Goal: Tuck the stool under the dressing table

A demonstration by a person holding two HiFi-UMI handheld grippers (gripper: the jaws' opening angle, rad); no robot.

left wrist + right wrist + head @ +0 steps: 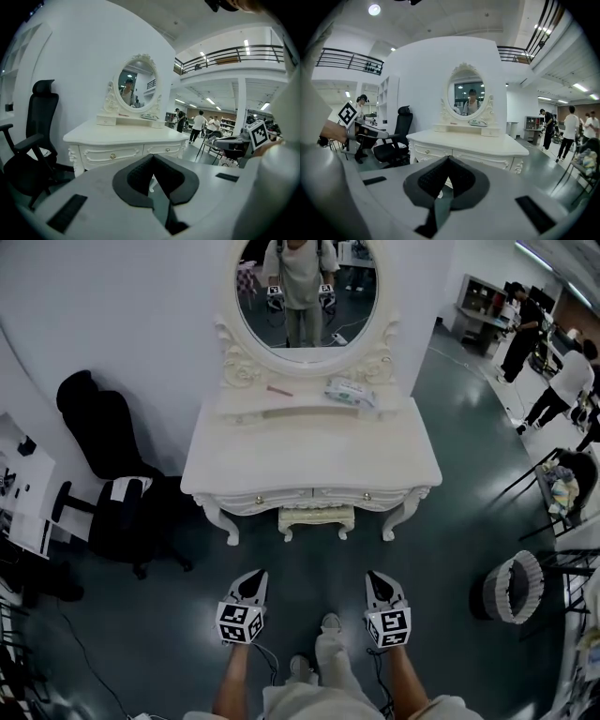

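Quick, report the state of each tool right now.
Left tool: closed, holding nothing.
Right tool: closed, holding nothing.

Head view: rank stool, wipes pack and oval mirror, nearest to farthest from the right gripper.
1. Stool, under the table, just ahead of the right gripper.
2. Wipes pack, on the back shelf.
3. Oval mirror, behind it.

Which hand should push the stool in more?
It's about a tie. The stool sits midway ahead of the left gripper and right gripper, both shut and empty. It already looks tucked under the dressing table.
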